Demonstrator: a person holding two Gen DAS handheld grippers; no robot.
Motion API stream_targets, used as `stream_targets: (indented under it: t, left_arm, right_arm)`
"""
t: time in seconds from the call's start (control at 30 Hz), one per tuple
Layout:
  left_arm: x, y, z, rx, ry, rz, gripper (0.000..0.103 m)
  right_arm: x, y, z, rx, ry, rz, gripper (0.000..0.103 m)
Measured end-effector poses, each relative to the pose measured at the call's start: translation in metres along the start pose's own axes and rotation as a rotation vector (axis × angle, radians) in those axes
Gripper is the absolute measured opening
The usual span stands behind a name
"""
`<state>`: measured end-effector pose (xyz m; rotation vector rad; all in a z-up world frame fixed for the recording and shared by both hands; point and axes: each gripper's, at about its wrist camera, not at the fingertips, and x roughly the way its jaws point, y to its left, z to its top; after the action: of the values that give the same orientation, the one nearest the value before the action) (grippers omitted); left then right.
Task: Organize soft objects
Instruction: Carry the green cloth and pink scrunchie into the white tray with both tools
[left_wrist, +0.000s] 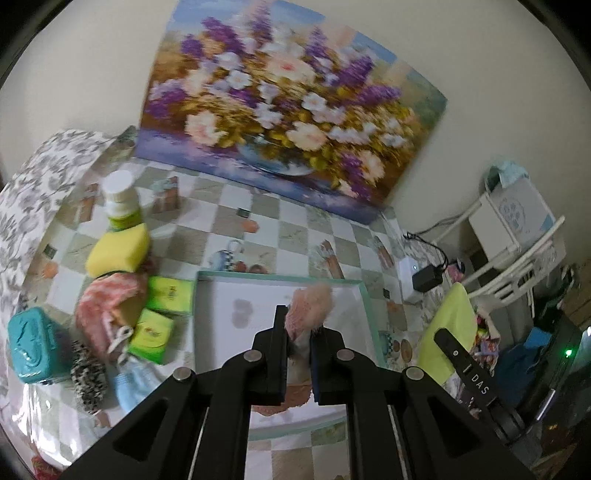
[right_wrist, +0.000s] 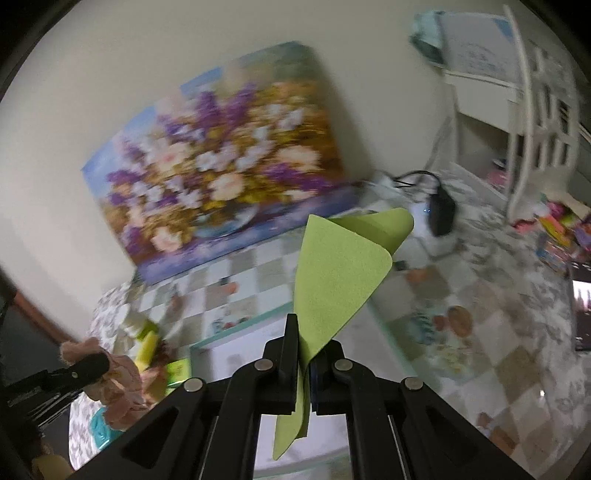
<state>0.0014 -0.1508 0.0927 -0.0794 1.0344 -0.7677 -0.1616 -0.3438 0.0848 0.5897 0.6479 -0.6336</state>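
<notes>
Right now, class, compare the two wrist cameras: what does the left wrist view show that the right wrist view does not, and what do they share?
Only the left view: a teal case, a black-and-white scrunchie and the left claw shut on a pink fluffy item.

Only the right view: the right claw shut on the green cloth, seen close.

Both: the flower painting, checked tablecloth and teal-rimmed tray.

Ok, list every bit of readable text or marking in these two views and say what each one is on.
"DAS", after a short white bar mark: on the black finger of the right gripper, seen in the left wrist view.
Green packets: print too blurred to read.
White bottle: green label unreadable.
White box on the shelf: a round blue emblem, unreadable.
Teal case: embossed pattern, no legible text.
Right wrist view: nothing readable.
</notes>
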Motion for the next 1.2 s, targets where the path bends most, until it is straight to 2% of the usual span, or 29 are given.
stream_targets:
  t: [0.17,0.4,0.63,0.8,0.97,1.2]
  left_arm:
    - [0.034,-0.011,-0.012,0.026,0.046,0.013,0.009]
    - [0.085,0.000,-0.034,0.009,0.143,0.027,0.009]
    - [0.125,0.020,-0.051,-0.032,0.245,0.067,0.009]
    - [0.138,0.027,-0.060,-0.038,0.277,0.102,0.010]
    - [0.150,0.030,-0.069,-0.051,0.327,0.102,0.010]
    - [0.148,0.025,-0.070,-0.045,0.336,0.125,0.010]
  right_arm:
    - [0.013,-0.020,-0.003,0.007,0.035,-0.061,0.005]
    - [0.038,-0.026,-0.014,-0.027,0.106,-0.096,0.005]
    - [0.100,-0.025,-0.046,-0.088,0.296,-0.141,0.005]
    - [0.123,-0.025,-0.063,-0.109,0.377,-0.150,0.005]
    - [0.132,-0.020,-0.072,-0.133,0.412,-0.154,0.005]
    - [0.131,0.001,-0.077,-0.191,0.420,-0.131,0.007]
